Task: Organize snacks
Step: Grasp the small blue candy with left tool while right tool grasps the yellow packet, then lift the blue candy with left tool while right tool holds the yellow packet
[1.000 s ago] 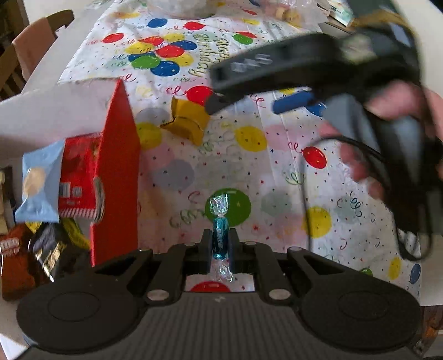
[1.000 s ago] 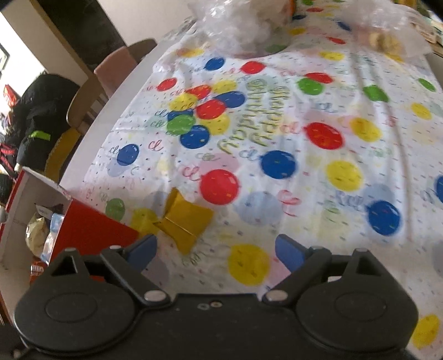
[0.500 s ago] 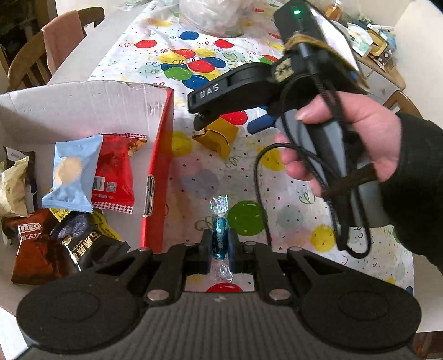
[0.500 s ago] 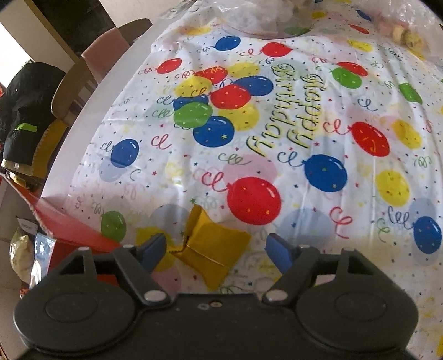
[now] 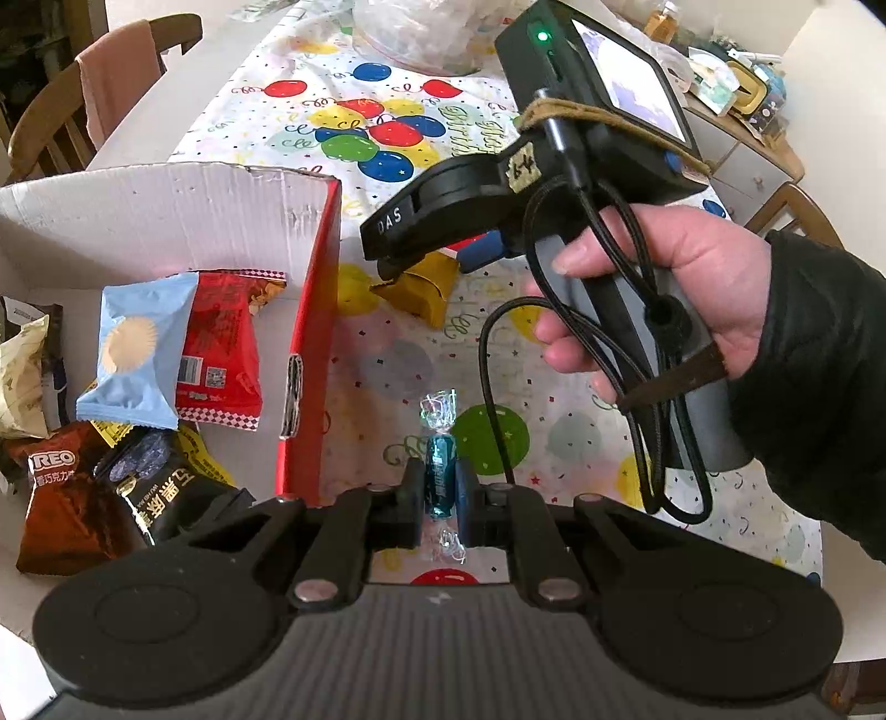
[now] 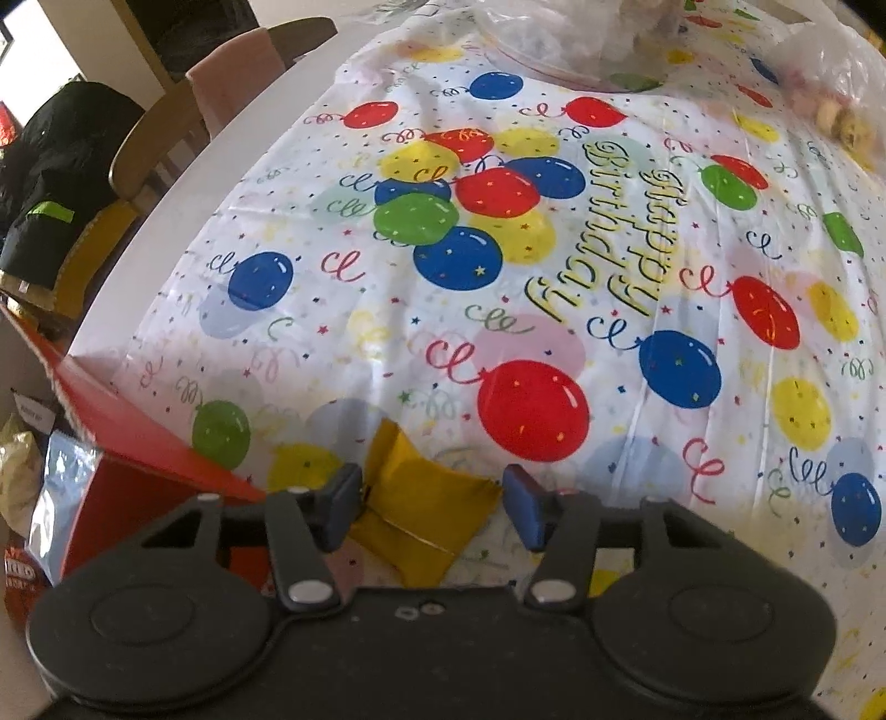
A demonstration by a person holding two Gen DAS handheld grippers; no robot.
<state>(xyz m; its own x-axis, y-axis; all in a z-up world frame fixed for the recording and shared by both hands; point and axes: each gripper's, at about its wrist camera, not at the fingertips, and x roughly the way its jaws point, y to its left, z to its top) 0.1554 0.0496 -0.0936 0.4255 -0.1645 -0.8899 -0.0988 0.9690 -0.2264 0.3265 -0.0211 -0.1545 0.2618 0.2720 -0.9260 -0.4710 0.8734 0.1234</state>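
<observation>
My left gripper [image 5: 440,490] is shut on a small teal wrapped candy [image 5: 440,471], held above the tablecloth just right of the red cardboard box [image 5: 307,343]. The box holds several snack packs: a light blue one [image 5: 135,354], a red one [image 5: 221,343], an Oreo pack [image 5: 61,504]. My right gripper [image 6: 432,507] is open, its blue fingers either side of a gold wrapped snack [image 6: 421,504] lying on the cloth; the snack also shows in the left wrist view [image 5: 421,288], under the right gripper [image 5: 432,260].
A balloon-print birthday tablecloth [image 6: 554,249] covers the table. Clear plastic bags [image 6: 581,39] lie at the far end. Wooden chairs [image 6: 166,138] stand at the left edge. The box corner [image 6: 138,471] is close left of the right gripper.
My right gripper has moved down and forward so its open fingers now flank the gold snack. My left gripper has drawn back and up with the candy; more of the box shows.
</observation>
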